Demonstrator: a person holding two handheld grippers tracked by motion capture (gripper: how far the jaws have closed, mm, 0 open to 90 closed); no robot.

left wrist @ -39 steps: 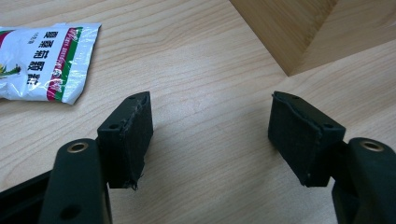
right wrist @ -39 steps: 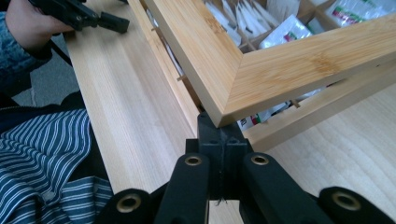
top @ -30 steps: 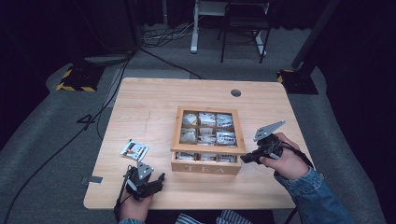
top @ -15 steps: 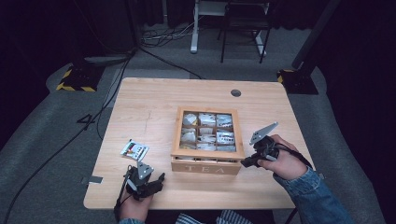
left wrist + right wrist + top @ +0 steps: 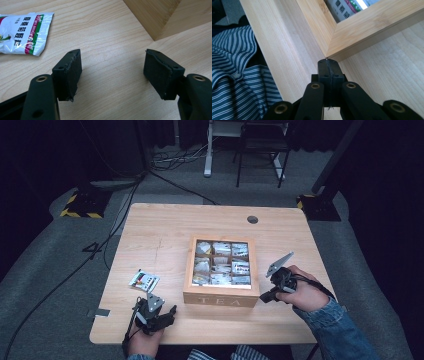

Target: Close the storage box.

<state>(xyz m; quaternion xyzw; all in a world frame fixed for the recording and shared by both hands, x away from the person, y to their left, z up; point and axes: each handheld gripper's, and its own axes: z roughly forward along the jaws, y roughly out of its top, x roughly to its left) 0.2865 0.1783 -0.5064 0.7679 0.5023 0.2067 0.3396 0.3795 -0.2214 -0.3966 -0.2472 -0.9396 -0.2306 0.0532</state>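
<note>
A wooden tea box (image 5: 221,292) sits on the table (image 5: 160,227) with its sachets showing in the compartments. The right gripper (image 5: 268,296) has its fingers pressed together on nothing, tips just at the box's near right corner (image 5: 327,55). The left gripper (image 5: 161,316) rests near the table's front edge, left of the box, its fingers (image 5: 67,72) spread wide over bare wood. A single sachet (image 5: 144,281) lies flat on the table just beyond the left gripper, apart from the box.
</note>
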